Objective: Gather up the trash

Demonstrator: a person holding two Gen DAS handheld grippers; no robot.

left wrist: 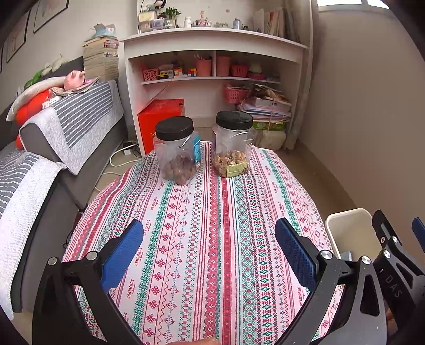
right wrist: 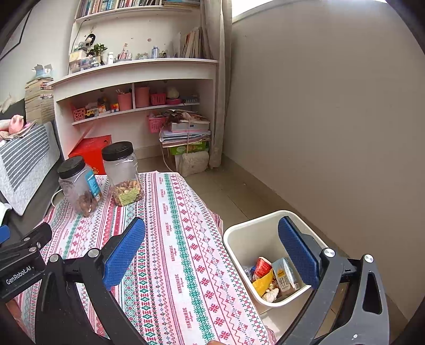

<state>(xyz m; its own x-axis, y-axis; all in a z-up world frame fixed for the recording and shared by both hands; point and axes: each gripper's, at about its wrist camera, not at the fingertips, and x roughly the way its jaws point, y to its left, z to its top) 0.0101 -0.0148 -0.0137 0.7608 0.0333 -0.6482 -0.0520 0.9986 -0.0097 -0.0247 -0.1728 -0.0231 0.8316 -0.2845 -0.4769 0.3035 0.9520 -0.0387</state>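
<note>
Plain beige wall (right wrist: pixel 332 119) on right, tiled floor (right wrist: pixel 228 191) below. White curved shelf unit (left wrist: pixel 212 39) against far wall, cluttered. Grey sofa (left wrist: pixel 87 164) with striped cover on left. Daylight from high window (left wrist: pixel 342 4); curtain (right wrist: pixel 215 79) beside shelves

Two clear jars with black lids stand ahead of the grippers on one patterned tablecloth (left wrist: pixel 212 238): one jar (left wrist: pixel 177 151) of brown nuts, one jar (left wrist: pixel 232 144) of mixed nuts. One white bin (right wrist: pixel 239 236) sits under the right gripper's right finger; several pieces of trash (right wrist: pixel 273 278) lie inside, the exact number unclear.
</note>
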